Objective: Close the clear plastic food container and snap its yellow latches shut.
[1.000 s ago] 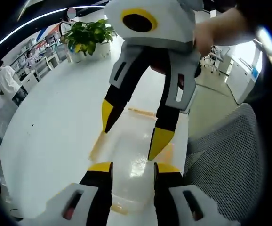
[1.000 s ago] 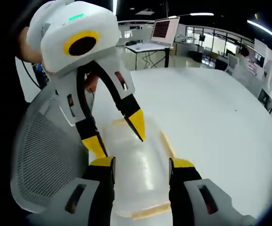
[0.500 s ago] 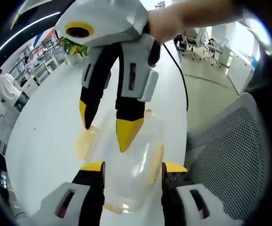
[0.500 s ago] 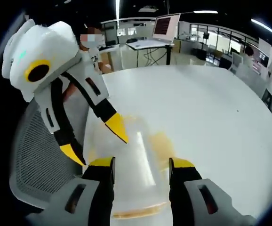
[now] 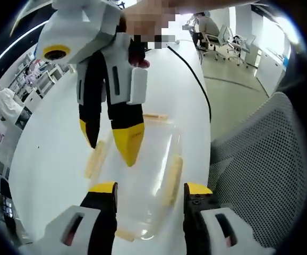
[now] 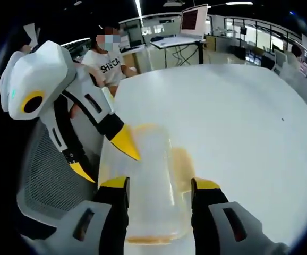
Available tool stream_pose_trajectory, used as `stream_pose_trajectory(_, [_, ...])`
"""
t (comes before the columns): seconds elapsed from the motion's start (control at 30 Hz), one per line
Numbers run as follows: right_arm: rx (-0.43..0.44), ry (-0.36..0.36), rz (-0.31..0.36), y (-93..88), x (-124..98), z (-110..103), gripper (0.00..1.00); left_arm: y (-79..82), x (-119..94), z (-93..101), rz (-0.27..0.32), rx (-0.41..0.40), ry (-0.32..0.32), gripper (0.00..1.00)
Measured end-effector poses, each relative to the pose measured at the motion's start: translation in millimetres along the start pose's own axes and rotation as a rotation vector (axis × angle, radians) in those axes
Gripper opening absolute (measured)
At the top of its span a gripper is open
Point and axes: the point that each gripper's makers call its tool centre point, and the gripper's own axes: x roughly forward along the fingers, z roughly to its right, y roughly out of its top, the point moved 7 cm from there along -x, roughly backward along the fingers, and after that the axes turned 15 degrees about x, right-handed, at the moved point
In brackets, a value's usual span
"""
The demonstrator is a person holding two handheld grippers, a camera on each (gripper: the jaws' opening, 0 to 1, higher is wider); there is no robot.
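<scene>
Left gripper: the left gripper (image 5: 149, 188) has its jaws spread apart, nothing pinched, tips straddling the near end of the container. In the right gripper view it (image 6: 107, 163) comes in from the left, one yellow tip right at the container's edge.
Right gripper: the right gripper (image 6: 160, 184) is spread wide too, empty, jaws either side of the container. From the left gripper view it (image 5: 111, 146) hangs tips-down over the container's far half.
Container: clear plastic food container (image 5: 137, 180) sits on the counter, between both grippers.
Latches: yellow latches (image 5: 172, 172) run along its sides; can't tell if they're snapped.
Counter: white counter (image 6: 238, 117), container near the edge by a grey mesh chair (image 5: 254, 164).
Background: a person (image 6: 109, 56) sits past the counter, laptop (image 6: 193, 18) on a desk behind.
</scene>
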Motion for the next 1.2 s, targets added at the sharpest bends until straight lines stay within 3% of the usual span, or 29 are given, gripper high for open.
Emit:
stream_pose_trajectory(0.53, [-0.078, 0.042, -0.121, 14.0, 13, 2, 0.41, 0.9, 4, -5.3, 0.0, 0.049, 0.01, 0.44])
stream_pose_trajectory(0.63, [-0.078, 0.065, -0.151, 13.9, 14, -1, 0.36, 1.4, 6, -5.6, 0.002, 0.067, 0.01, 0.46])
stream_pose_trajectory(1.2, [-0.067, 0.076, -0.206, 15.8, 16, 1, 0.35, 2.2, 10, -7.8, 0.005, 0.101, 0.013, 0.48])
